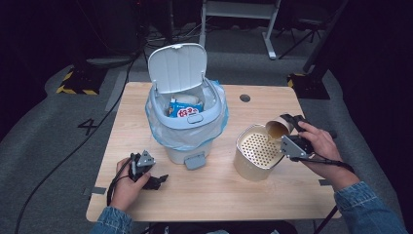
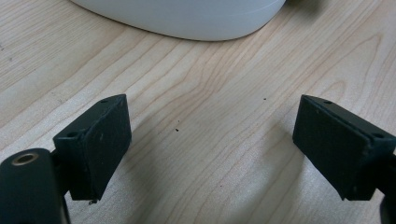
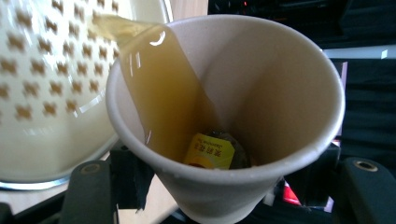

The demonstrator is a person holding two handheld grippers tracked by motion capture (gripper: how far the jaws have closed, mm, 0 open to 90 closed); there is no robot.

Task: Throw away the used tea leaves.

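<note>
We keep the right gripper point(image 1: 291, 127) clamped on the paper cup point(image 3: 224, 116), tipped over the strainer pot point(image 1: 256, 152) so the tea point(image 3: 159, 88) drains while the tea bag point(image 3: 208, 151) stays inside, and rest the left gripper point(image 2: 210, 140), jaws apart and empty, on the table point(image 1: 219, 190) near the bin point(image 1: 187, 114).

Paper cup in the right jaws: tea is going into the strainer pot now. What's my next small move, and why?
Probably tip the paper cup slightly further, keeping its lip over the strainer pot. Tea is streaming over the rim onto the perforated insert, but liquid and a tea bag remain at the bottom. The right gripper is shut on the cup; the left gripper rests open on the table.
</note>
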